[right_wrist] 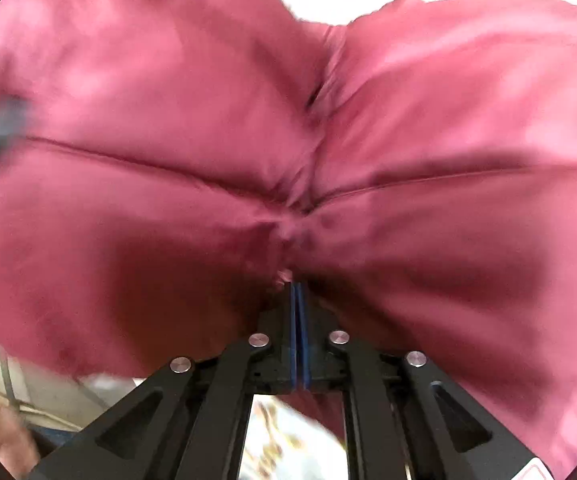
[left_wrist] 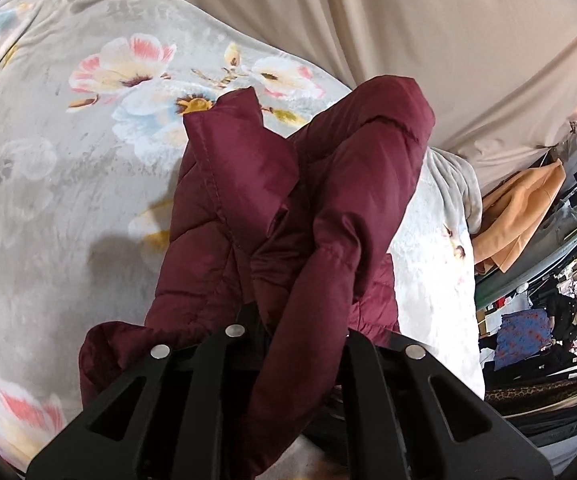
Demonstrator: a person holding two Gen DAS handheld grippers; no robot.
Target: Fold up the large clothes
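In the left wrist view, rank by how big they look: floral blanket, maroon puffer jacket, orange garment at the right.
1. Floral blanket, spans most of the frame.
2. Maroon puffer jacket, though nearness to the camera enlarges it.
3. Orange garment, far off, so unsure.

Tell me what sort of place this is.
Probably a clothing stall or market: a tan coat hangs at the right, dark garments sit in stacks, and a floral fleece blanket covers the folding surface.

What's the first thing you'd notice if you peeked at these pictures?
The puffy maroon jacket: it fills nearly the whole right wrist view and hangs bunched in the middle of the left one, pinched by the left hand-held gripper and the right hand-held gripper. Behind it spreads a grey blanket with big pink-and-white flowers.
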